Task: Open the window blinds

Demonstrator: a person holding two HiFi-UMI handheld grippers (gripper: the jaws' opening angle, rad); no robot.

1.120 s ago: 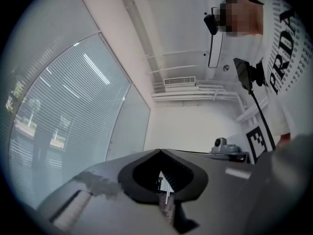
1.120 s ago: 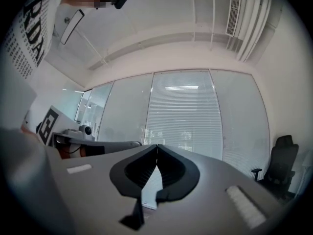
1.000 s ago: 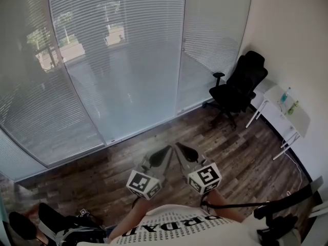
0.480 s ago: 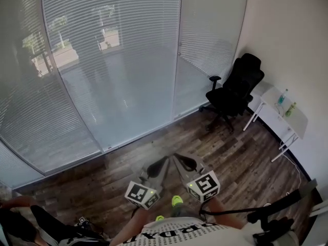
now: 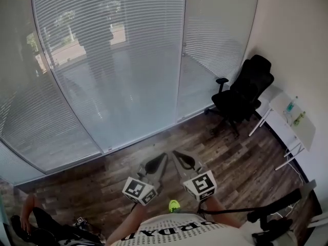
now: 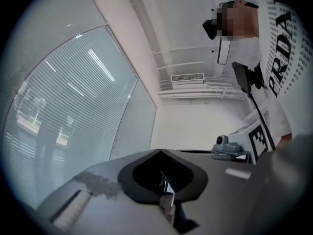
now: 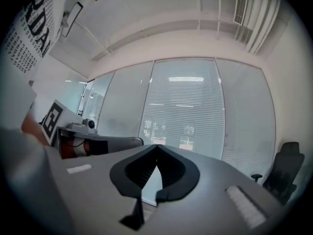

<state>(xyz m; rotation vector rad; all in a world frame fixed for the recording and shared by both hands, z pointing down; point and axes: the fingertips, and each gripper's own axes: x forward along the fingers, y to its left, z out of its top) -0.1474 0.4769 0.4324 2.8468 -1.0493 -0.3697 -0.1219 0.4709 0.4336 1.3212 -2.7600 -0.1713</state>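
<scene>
White slatted blinds (image 5: pixel 113 60) hang lowered over the curved glass wall ahead, and trees and daylight show faintly through them. They also fill the left of the left gripper view as blinds (image 6: pixel 63 116) and the middle of the right gripper view as blinds (image 7: pixel 183 116). My left gripper (image 5: pixel 163 157) and right gripper (image 5: pixel 176 154) are held side by side at waist height. Both point toward the glass and stand well short of it. The left gripper (image 6: pixel 160 151) has its tips together with nothing between them. The right gripper (image 7: pixel 157 145) is likewise shut and empty.
A black office chair (image 5: pixel 243 94) stands by the right wall, beside a small white table (image 5: pixel 289 122) with bottles on it. A person (image 5: pixel 31 224) crouches at the lower left. A black stand (image 5: pixel 271 209) reaches in at the lower right. Dark wood floor (image 5: pixel 128 163) lies before the glass.
The whole view has shifted: the chair sits further right in the head view and the person at the lower left has moved. Both grippers stay side by side, jaws unchanged.
</scene>
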